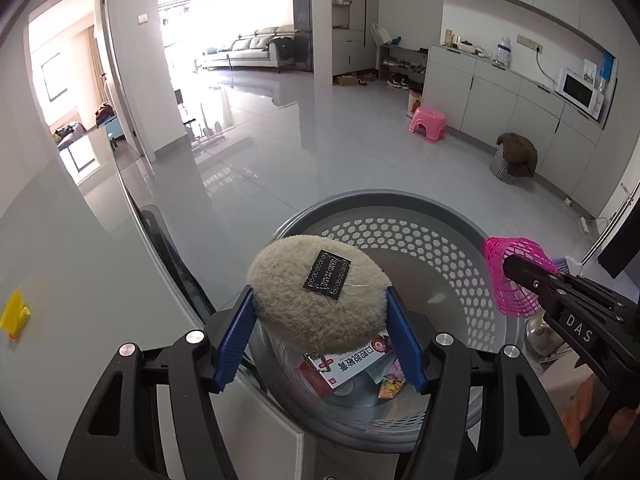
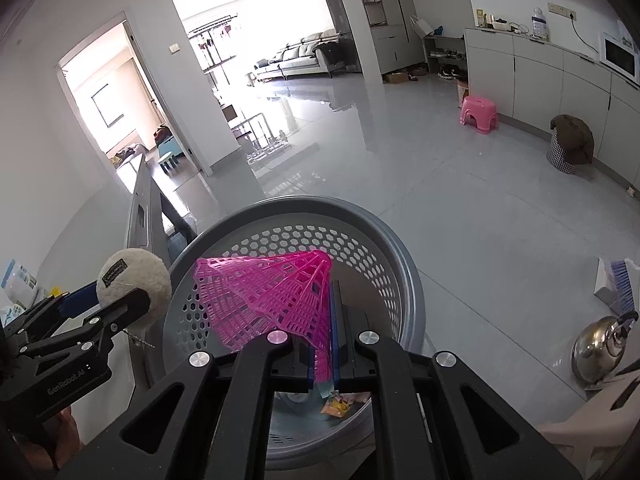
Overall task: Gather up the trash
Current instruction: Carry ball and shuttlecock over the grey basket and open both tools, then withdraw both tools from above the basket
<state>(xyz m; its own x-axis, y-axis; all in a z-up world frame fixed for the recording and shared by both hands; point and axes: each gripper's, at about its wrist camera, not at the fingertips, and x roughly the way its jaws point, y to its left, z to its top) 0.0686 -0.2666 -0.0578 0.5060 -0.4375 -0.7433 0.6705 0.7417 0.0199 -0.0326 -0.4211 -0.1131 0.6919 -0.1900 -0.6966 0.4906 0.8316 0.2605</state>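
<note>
My left gripper (image 1: 320,304) is shut on a beige fluffy pom-pom (image 1: 316,304) with a black label, held above the grey perforated trash basket (image 1: 400,208). It also shows in the right wrist view (image 2: 134,284). My right gripper (image 2: 330,312) is shut on a pink plastic mesh piece (image 2: 268,296), held over the same basket (image 2: 384,240); the mesh also shows in the left wrist view (image 1: 516,276). Paper wrappers (image 1: 352,364) lie at the basket's bottom.
A white table edge (image 1: 80,280) with a yellow clip (image 1: 14,314) lies left. A steel kettle (image 2: 600,348) sits at the right. A pink stool (image 1: 428,124) and a covered checkered bin (image 1: 514,156) stand by the cabinets across the glossy floor.
</note>
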